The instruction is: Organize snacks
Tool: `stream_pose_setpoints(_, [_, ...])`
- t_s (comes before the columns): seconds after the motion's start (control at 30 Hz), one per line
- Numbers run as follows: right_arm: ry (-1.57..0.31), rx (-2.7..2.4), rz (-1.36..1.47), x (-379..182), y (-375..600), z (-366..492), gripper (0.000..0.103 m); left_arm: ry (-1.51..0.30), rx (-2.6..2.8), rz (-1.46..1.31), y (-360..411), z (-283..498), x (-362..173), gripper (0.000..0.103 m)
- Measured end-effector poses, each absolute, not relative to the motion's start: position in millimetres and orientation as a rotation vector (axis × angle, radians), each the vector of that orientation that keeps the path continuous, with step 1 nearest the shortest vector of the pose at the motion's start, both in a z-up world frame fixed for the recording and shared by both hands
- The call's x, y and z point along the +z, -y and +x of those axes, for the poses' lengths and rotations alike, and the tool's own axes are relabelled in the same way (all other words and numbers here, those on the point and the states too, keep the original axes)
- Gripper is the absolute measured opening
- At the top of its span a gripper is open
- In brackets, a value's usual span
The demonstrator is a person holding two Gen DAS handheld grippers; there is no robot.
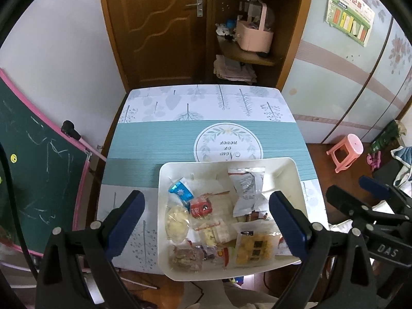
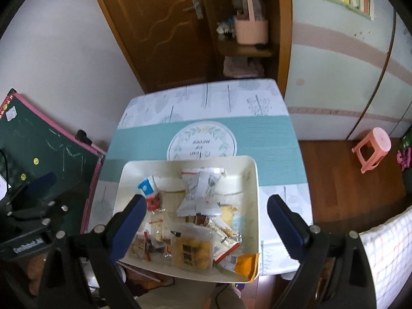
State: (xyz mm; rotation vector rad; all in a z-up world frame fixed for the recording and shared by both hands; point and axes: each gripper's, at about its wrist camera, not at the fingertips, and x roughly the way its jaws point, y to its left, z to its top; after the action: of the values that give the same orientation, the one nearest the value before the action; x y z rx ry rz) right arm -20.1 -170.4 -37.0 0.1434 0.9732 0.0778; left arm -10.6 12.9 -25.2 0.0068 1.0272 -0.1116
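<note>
White plastic tray (image 1: 296,177) of snack packets (image 1: 248,189) is set at the table's (image 1: 154,139) near edge, within reach. Left gripper (image 1: 206,211) and right gripper (image 2: 206,213) are held above it, jaws apart, nothing gripped.

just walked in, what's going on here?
A person holds two tools above a white tray of packaged snacks on a table. The left tool and right tool are both open and empty. Nothing is grasped; the snacks, such as the yellow packet, lie jumbled in the tray.
</note>
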Motion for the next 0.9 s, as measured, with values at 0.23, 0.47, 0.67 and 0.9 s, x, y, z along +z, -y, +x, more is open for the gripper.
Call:
stream_pose_setpoints(0.23, [-0.908, 0.065, 0.1, -19, 162, -31, 0.095, -1.022, -0.092, 0.018, -9, -18, -18, 0.097])
stream_pose_setpoints(0.47, [-0.905, 0.073, 0.098, -18, 159, -33, 0.095, -1.008, -0.051, 0.035, -11, -21, -15, 0.097])
stream_pose_setpoints(0.67, [-0.903, 0.068, 0.095, -18, 158, -34, 0.095, -0.993, -0.033, 0.037, -12, -20, -12, 0.097])
stream_pose_setpoints(0.9, [-0.901, 0.063, 0.105, -16, 162, -31, 0.095, -0.995, -0.036, 0.043, -10, -20, -11, 0.097])
